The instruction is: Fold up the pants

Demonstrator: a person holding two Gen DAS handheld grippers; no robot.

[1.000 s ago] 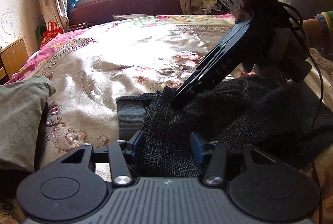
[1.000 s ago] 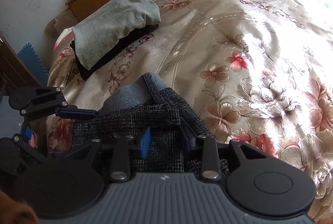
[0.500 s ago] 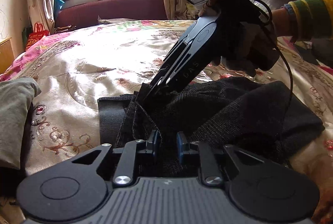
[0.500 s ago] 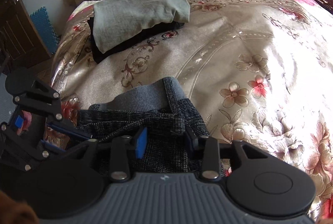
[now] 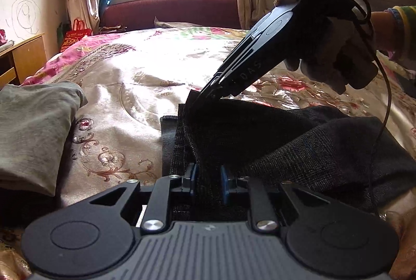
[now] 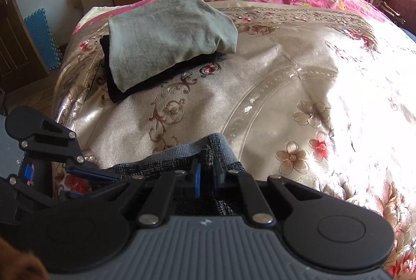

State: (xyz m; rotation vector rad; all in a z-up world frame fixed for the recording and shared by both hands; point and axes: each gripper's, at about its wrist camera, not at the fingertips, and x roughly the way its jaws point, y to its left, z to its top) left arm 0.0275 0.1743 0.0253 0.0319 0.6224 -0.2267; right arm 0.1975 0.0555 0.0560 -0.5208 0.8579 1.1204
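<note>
Both grippers, left point(image 5: 208, 182) and right point(image 6: 206, 180), pinch the pants point(image 5: 286, 139) near the waistband; soft, floppy knit, best held at corners.

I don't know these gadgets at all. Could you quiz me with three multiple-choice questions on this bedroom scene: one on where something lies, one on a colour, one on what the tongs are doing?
1. Where does the folded grey cloth lie?
A. on the floor
B. on a black garment on the bed
C. on the desk

2. What colour are the pants?
A. dark charcoal
B. red
C. white

3. What are both tongs doing?
A. hanging open above the bed
B. gripping the grey cloth
C. pinching the pants

Answers:
1. B, black fabric shows under the cloth's edge.
2. A, dark weave with a grey waistband.
3. C, the left tongs and right tongs each have pants fabric between their blue pads.
</note>
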